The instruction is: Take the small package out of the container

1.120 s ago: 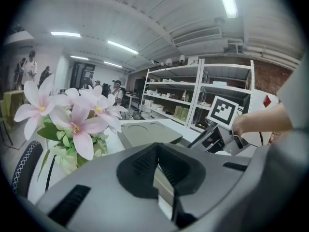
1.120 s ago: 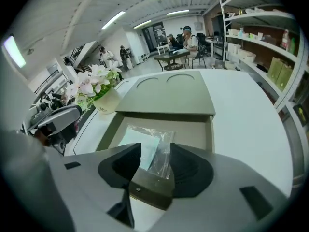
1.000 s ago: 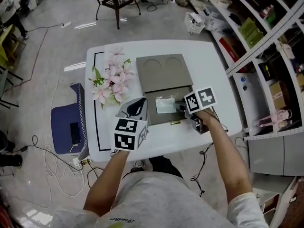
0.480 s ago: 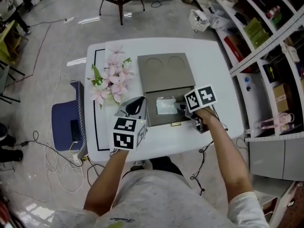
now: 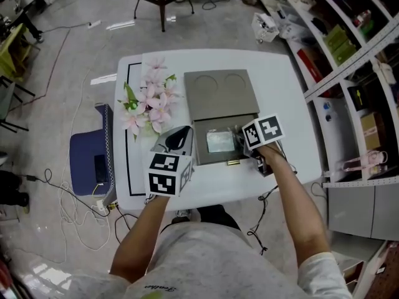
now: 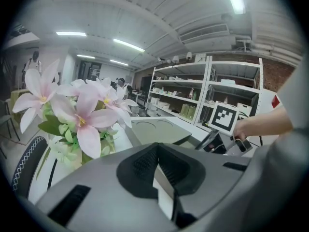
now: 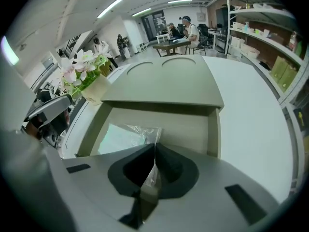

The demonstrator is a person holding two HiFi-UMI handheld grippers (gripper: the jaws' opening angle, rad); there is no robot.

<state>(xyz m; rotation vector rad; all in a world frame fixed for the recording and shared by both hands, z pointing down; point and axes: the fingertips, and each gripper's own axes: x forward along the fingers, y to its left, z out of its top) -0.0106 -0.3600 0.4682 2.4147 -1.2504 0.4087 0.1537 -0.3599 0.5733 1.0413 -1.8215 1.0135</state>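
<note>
Package [image 7: 120, 139] lying in open box [image 7: 214, 129], centre of head view; clear corner pinched in right gripper [image 7: 153, 151], jaws just closed on it. Left gripper [image 6: 157, 152] left of box, jaws together, empty, near flowers [image 6: 82, 115].

The right claw [image 7: 153, 170], tipped steeply down on an outstretched right forearm [image 5: 293, 192], has just been closing and now pinches the clear edge of the small package [image 7: 123, 137]. The left claw [image 6: 161, 178] points slightly downward, jaws together and empty.
</note>
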